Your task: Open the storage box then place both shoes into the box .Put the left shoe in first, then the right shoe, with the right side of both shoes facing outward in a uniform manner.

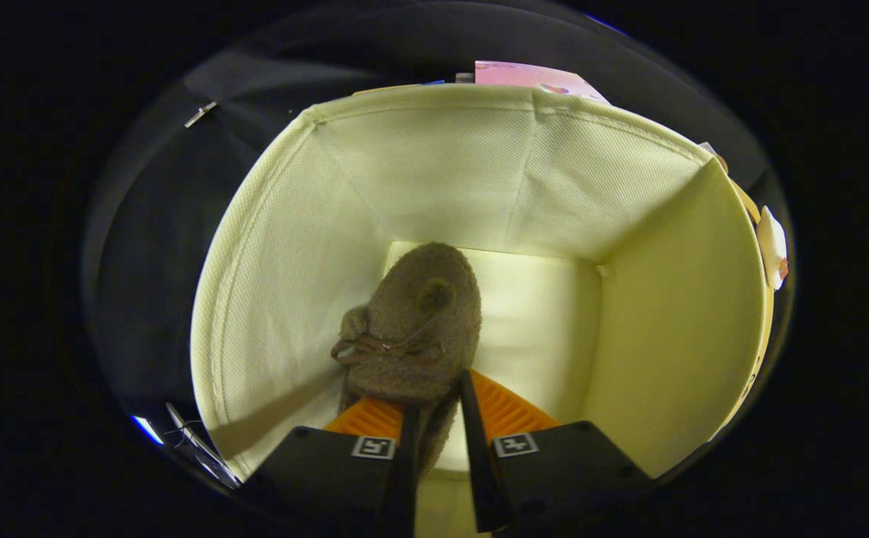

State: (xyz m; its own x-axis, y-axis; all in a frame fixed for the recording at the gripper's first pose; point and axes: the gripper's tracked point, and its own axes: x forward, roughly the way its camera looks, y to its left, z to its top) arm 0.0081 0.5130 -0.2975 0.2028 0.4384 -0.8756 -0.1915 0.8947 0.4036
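Storage box [651, 314] stood open; one shoe [412, 329] lowered inside, near left wall, fingers [438, 407] narrow, clamped on its heel (second shoe remained).

Gripper [438, 392] pointing downward — jaws nearly closed, pinching the shoe [412, 329]

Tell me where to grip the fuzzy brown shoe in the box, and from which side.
Grip the shoe at its heel collar, from above and behind: the gripper already pinches that thin rim, toe pointing away, box walls blocking the sides.
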